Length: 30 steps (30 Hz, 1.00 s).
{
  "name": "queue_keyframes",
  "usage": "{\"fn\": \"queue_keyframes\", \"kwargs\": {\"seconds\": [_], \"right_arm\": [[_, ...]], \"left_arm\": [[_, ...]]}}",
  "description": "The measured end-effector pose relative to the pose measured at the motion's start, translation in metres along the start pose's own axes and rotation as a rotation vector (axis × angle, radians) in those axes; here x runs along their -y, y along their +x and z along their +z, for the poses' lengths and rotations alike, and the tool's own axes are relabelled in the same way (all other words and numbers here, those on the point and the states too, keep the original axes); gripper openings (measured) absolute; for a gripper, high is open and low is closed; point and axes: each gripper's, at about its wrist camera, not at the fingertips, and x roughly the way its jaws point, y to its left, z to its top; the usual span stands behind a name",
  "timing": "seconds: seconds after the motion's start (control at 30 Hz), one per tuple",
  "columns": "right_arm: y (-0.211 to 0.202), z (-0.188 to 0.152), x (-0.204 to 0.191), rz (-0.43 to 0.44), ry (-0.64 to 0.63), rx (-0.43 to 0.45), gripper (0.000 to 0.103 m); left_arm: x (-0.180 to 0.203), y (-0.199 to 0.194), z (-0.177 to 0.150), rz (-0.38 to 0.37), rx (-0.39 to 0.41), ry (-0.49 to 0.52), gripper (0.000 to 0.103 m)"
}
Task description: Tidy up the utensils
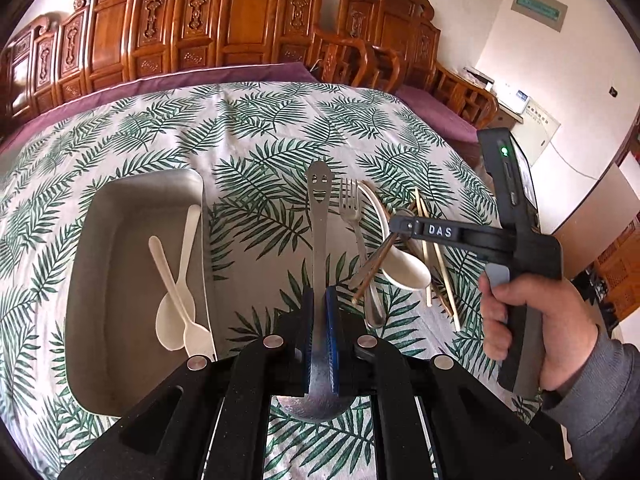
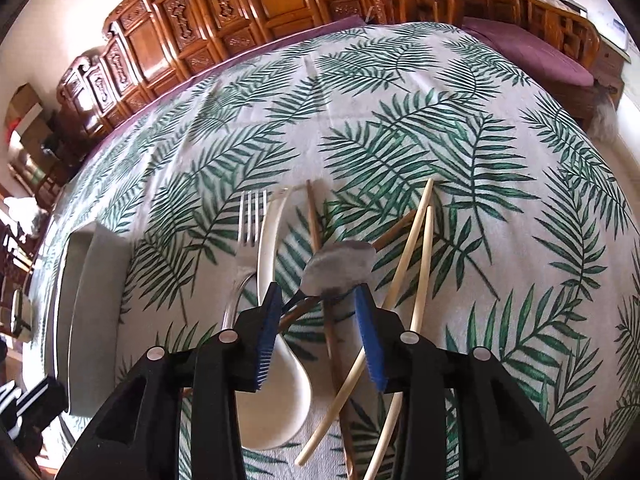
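Note:
My left gripper [image 1: 319,300] is shut on a steel spoon with a smiley-face handle [image 1: 318,216], held above the cloth just right of the grey tray [image 1: 94,276]. Two white plastic spoons [image 1: 176,280] lie in the tray. My right gripper [image 2: 318,304] is open over a pile of utensils: a small metal spoon [image 2: 340,266] lies between its fingers, apart from both pads. In the left wrist view the right gripper [image 1: 404,226] hovers over that pile. A fork [image 2: 250,220], a big white spoon [image 2: 280,368], and pale [image 2: 404,264] and brown chopsticks [image 2: 316,220] lie there.
The table wears a palm-leaf cloth [image 1: 248,128]. Carved wooden chairs [image 1: 224,24] and a purple-cushioned bench [image 1: 436,108] stand behind it. The tray's edge shows at the left of the right wrist view [image 2: 92,280]. My right hand and sleeve [image 1: 560,340] are at the table's right.

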Motion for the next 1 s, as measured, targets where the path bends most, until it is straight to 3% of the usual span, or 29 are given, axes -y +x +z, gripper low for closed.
{"fn": "queue_keyframes", "kwargs": {"seconds": [0.13, 0.2, 0.27, 0.57, 1.0], "right_arm": [[0.003, 0.002, 0.007, 0.016, 0.037, -0.021, 0.041], [0.002, 0.003, 0.010, 0.031, 0.046, -0.016, 0.034], [-0.002, 0.003, 0.009, 0.020, 0.039, -0.005, 0.019], [-0.016, 0.008, 0.012, 0.003, -0.009, 0.018, 0.004], [-0.032, 0.007, -0.005, 0.073, -0.135, 0.054, 0.002]], "left_arm": [[0.000, -0.003, -0.001, -0.004, 0.006, 0.001, 0.005], [-0.001, -0.004, -0.001, -0.005, 0.008, 0.002, 0.005], [-0.002, -0.004, 0.000, -0.006, 0.010, 0.003, 0.005], [-0.002, -0.005, -0.001, -0.007, 0.010, 0.005, 0.005], [0.000, -0.003, -0.002, -0.010, 0.007, 0.009, 0.005]]}}
